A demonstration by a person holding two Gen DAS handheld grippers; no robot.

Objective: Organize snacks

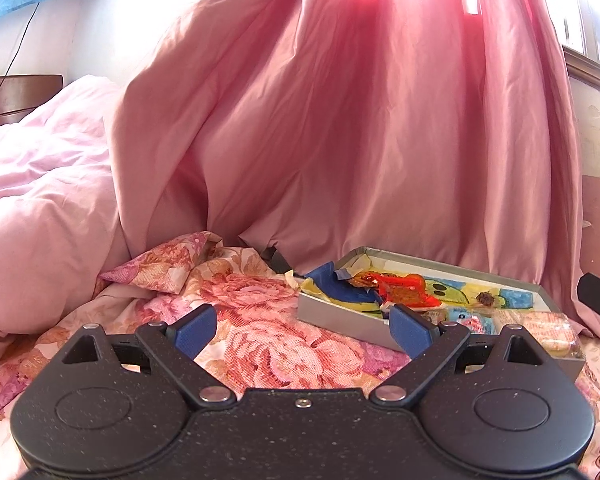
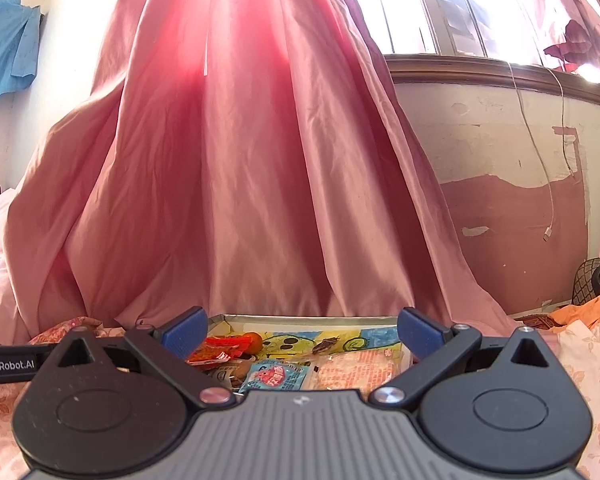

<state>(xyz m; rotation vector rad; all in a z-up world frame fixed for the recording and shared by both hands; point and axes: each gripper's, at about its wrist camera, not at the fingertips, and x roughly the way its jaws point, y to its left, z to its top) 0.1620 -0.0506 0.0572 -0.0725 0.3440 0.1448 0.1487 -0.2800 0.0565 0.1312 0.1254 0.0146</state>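
A shallow grey box [image 1: 332,316] lies on a floral bedsheet [image 1: 276,344] and holds several snack packets: an orange-red wrapper [image 1: 408,286], a blue wrapper [image 1: 340,286], a light blue packet [image 1: 470,318] and a clear pack of biscuits [image 1: 548,330]. My left gripper [image 1: 302,332] is open and empty, just left of the box's near corner. In the right wrist view the box [image 2: 312,319] lies straight ahead. My right gripper [image 2: 302,332] is open and empty above its near edge, over the light blue packet [image 2: 276,376] and the biscuit pack [image 2: 356,370].
A pink curtain [image 1: 360,120] hangs right behind the box. A pink duvet [image 1: 40,200] is heaped at the left. A peeling wall [image 2: 500,160] with a hanging cable [image 2: 548,184] is at the right, with orange cloth [image 2: 580,314] below it.
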